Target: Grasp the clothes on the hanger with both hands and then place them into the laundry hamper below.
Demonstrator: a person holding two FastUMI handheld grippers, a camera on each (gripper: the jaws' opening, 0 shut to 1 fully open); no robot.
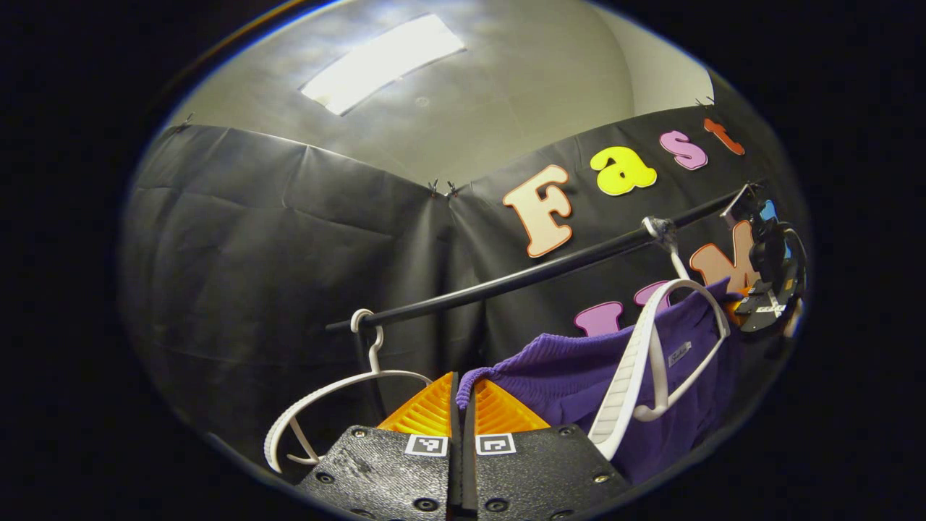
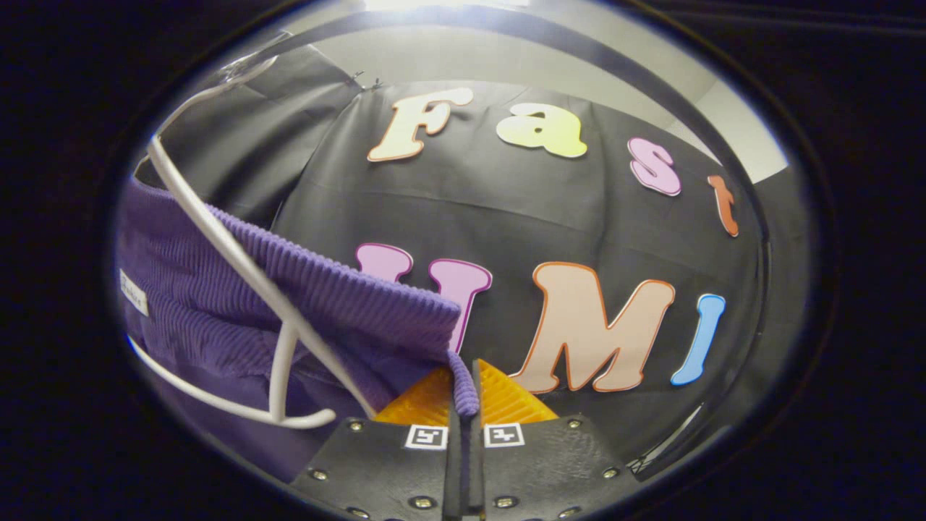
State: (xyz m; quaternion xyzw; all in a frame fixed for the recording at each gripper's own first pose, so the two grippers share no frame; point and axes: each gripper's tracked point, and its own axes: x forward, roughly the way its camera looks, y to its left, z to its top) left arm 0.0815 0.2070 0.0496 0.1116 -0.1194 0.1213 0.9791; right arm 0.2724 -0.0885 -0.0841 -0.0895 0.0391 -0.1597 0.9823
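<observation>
Both tongs, left [image 1: 463, 405] & right [image 2: 463, 394], are closed, each pinching a corner of the purple garment [image 1: 571, 376]. Risk: cloth snags on the white hanger [image 1: 644, 354] & drags it along the rail [image 1: 535, 271].

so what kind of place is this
Probably a cloth-walled recording booth set up as a laundry corner: black cloth walls, a rail with white hangers, and a purple garment pinched by both grippers.

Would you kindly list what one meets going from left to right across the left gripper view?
Empty white hanger → left gripper, shut on the purple garment's edge → purple garment → its white hanger → right gripper at the far side.
</observation>
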